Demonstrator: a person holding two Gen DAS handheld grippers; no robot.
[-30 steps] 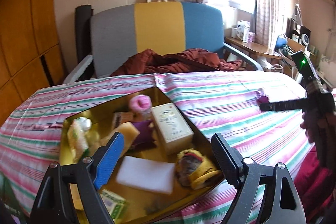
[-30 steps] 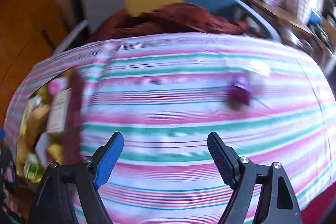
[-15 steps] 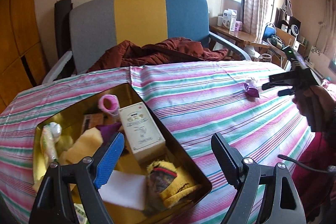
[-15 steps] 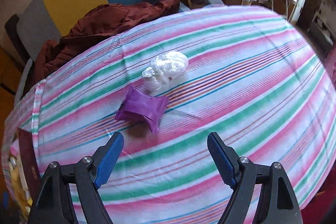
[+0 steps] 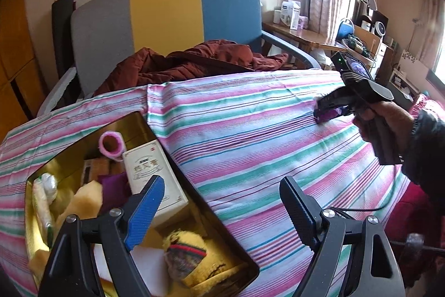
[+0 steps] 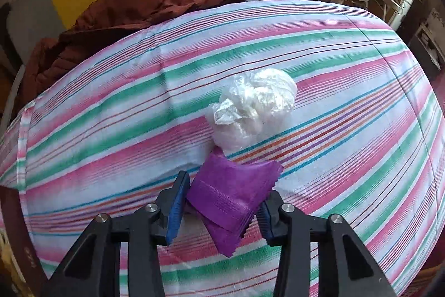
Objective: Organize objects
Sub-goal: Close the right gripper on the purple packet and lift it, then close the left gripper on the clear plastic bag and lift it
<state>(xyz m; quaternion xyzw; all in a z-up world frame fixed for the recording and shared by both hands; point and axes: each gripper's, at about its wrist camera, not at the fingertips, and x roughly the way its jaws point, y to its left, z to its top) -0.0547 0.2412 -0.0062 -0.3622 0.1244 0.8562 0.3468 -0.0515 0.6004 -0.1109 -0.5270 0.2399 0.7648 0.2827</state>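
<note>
Purple packet (image 6: 232, 203) sits pinched between the jaws of the right gripper (image 6: 219, 206), which have just closed on it, on the striped cloth (image 6: 111, 113). Just beyond the jaws lies a crumpled clear bag (image 6: 254, 107). The left gripper (image 5: 222, 205) hangs wide apart, empty; under its left jaw is the gold tin (image 5: 66, 157).

Black gripper frames (image 5: 219, 210), blue-padded fingers (image 5: 144, 210), silver screws, dark sleeve (image 5: 425, 146).

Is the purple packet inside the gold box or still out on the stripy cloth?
Out. The purple packet lies on the stripy cloth, pinched by the right tongs.
</note>
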